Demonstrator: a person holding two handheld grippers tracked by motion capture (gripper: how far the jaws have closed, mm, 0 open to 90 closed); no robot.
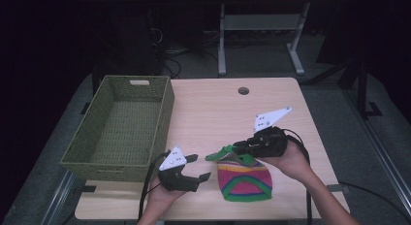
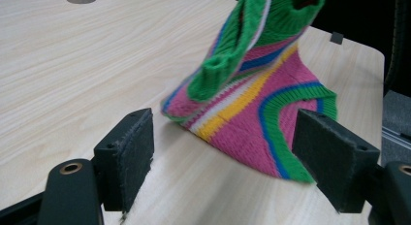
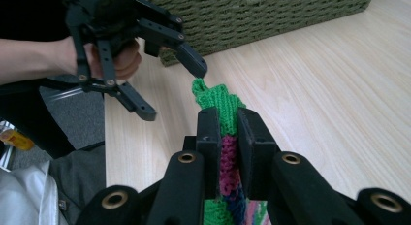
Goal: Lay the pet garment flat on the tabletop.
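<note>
Right gripper [image 1: 231, 151] clamps striped knit sleeve [image 1: 245, 180], lifting its near-centre edge; left gripper [image 1: 198, 167] wide open, empty, just left.

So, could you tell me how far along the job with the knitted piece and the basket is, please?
Early on. Done: the right gripper is shut on the knit's green edge, lifting it while the rest lies on the table. In hand: the left gripper is open beside the knit, not touching it. Left: probably moving the knit into the basket, which has nothing in it.
</note>
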